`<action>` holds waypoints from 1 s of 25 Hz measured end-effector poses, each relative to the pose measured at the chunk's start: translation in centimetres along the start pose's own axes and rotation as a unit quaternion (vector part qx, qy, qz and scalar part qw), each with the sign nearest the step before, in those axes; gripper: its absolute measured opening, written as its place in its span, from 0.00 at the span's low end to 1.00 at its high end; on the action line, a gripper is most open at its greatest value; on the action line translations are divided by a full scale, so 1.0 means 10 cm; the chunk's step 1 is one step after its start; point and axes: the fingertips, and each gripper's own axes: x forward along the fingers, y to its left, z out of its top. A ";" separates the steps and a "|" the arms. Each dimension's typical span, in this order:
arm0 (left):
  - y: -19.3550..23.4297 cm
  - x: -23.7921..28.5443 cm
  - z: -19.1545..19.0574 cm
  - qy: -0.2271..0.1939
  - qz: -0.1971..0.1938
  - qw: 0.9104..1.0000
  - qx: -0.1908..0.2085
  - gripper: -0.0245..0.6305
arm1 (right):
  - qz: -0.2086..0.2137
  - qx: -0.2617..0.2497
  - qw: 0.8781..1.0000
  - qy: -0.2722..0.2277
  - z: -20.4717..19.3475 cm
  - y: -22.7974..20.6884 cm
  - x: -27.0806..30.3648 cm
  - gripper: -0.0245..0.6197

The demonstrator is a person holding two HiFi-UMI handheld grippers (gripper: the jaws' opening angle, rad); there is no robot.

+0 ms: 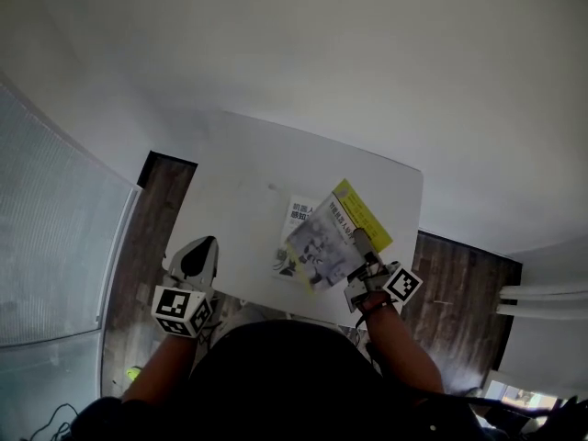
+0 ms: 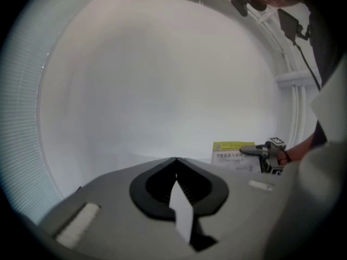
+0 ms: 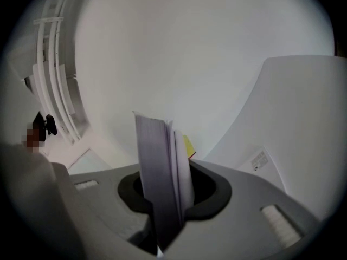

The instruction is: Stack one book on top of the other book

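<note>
A book with a yellow band and a grey picture hangs tilted over the white table, with my right gripper shut on its near edge. In the right gripper view its pages stand upright between the jaws. Part of it overlaps a white book with dark print that lies flat on the table. My left gripper is off the table's front left corner, jaws together and holding nothing. The left gripper view looks across the table at the held book and the right gripper.
Dark wooden floor shows on both sides of the table. A frosted panel stands at the left and white rails at the right. A pale wall rises behind the table.
</note>
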 end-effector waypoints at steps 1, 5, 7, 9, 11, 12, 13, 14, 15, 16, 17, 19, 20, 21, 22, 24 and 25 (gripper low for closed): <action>-0.02 0.01 0.01 0.001 0.001 1.000 0.001 0.04 | 0.004 0.001 1.000 0.005 0.00 0.01 0.01 0.18; -0.07 0.03 0.06 0.000 0.008 1.000 0.000 0.04 | 0.017 0.009 1.000 0.025 -0.03 0.05 0.07 0.18; -0.08 0.04 0.07 0.000 0.011 1.000 0.000 0.04 | 0.022 0.014 0.999 0.035 -0.07 0.06 0.10 0.18; -0.11 0.05 0.07 0.002 0.014 1.000 0.000 0.04 | 0.027 0.019 0.998 0.044 -0.09 0.05 0.12 0.18; -0.14 0.05 0.06 0.004 0.017 1.000 0.001 0.04 | 0.030 0.023 0.998 0.051 -0.10 0.03 0.12 0.18; -0.14 0.05 0.06 0.007 0.020 1.000 0.000 0.04 | 0.031 0.026 0.998 0.054 -0.11 0.02 0.12 0.18; -0.14 0.03 0.05 0.009 0.023 1.000 -0.002 0.04 | 0.032 0.030 0.997 0.056 -0.11 0.02 0.11 0.18; -0.14 0.02 0.04 0.010 0.027 1.000 -0.004 0.04 | 0.034 0.033 0.997 0.058 -0.12 0.03 0.11 0.18; -0.15 0.00 0.03 0.012 0.029 0.999 -0.005 0.04 | 0.036 0.036 0.997 0.060 -0.14 0.03 0.11 0.18; -0.16 0.00 0.02 0.013 0.031 0.999 -0.005 0.04 | 0.037 0.038 0.997 0.062 -0.14 0.02 0.11 0.18; -0.16 0.01 0.01 0.013 0.032 0.999 -0.005 0.04 | 0.037 0.040 0.996 0.065 -0.15 -0.01 0.13 0.18; -0.18 0.06 0.00 0.015 0.035 0.999 -0.004 0.04 | 0.034 0.045 0.996 0.071 -0.14 -0.09 0.16 0.18; -0.18 0.07 0.00 0.016 0.037 0.999 -0.002 0.04 | 0.034 0.046 0.996 0.073 -0.14 -0.12 0.17 0.18; -0.20 0.07 0.00 0.017 0.038 0.999 0.002 0.04 | 0.034 0.047 0.996 0.074 -0.14 -0.12 0.17 0.18; -0.21 0.05 0.00 0.018 0.038 0.999 0.006 0.04 | 0.036 0.048 0.995 0.076 -0.15 -0.11 0.17 0.18; -0.25 0.01 0.01 0.019 0.038 0.999 0.009 0.04 | 0.040 0.050 0.995 0.079 -0.18 -0.08 0.17 0.18; -0.26 -0.01 0.00 0.019 0.039 0.999 0.008 0.04 | 0.042 0.052 0.995 0.080 -0.19 -0.07 0.17 0.18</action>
